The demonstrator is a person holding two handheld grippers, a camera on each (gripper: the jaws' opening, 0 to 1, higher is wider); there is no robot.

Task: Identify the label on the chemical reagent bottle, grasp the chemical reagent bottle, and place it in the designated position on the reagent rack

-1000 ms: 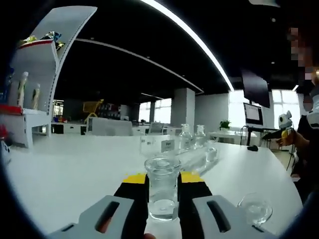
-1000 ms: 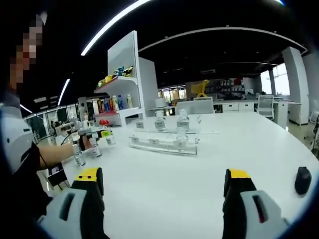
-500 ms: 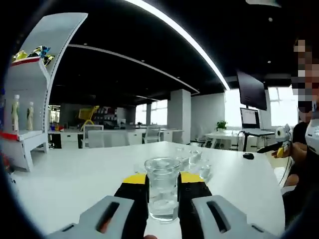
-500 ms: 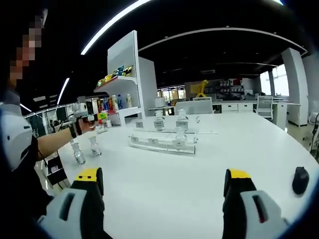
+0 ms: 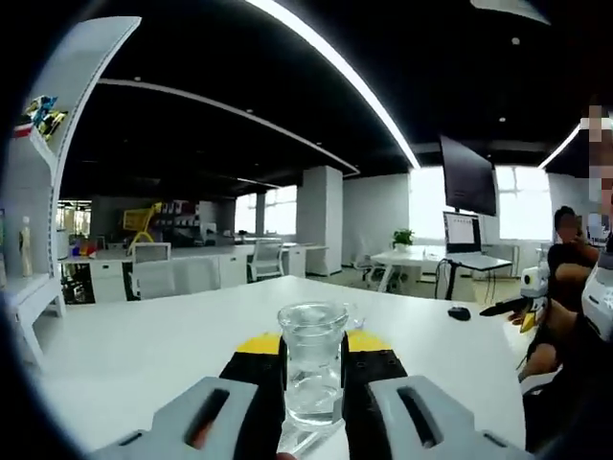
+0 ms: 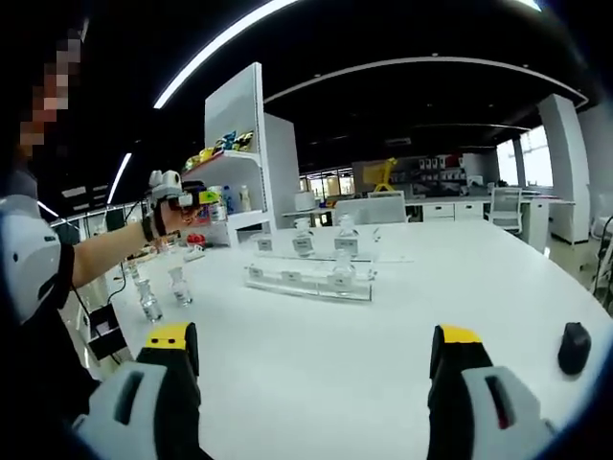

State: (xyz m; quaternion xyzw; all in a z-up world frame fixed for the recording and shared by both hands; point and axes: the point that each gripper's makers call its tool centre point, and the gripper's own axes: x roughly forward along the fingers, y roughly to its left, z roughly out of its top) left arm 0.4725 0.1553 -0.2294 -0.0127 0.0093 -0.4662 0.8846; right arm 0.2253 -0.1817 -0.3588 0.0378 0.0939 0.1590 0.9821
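— Holding it high, that's the story on the left: the left gripper (image 5: pixel 311 383) has its jaws clamped on the glass bottle (image 5: pixel 312 359), one jaw on each flank, and the bottle stands upright between them, mouth up, long axis running straight up the left gripper view.

— And the rack?

— Look at the right gripper view. The clear rack (image 6: pixel 308 279) sits on the white desk (image 6: pixel 383 364), out in the middle distance and a little left of centre, with several small bottles already standing in it. The person's left hand (image 6: pixel 158 222) is raised at the far left of that view, well apart from the rack and above desk level.

— So which way does the bottle have to go?

— My read: down and to the right across the desk, toward the rack. The left hand is the one carrying, so it has the job.

— And the right gripper?

— The right gripper (image 6: pixel 316 383) hangs low over the near desk, jaws wide apart, nothing between them. A dark computer mouse (image 6: pixel 573 347) lies off to the right. Two more small bottles (image 6: pixel 163 292) stand on the desk under the raised hand.

— Label legible?

— Can't tell from here; the glass reads clear and any writing is too small to make out.
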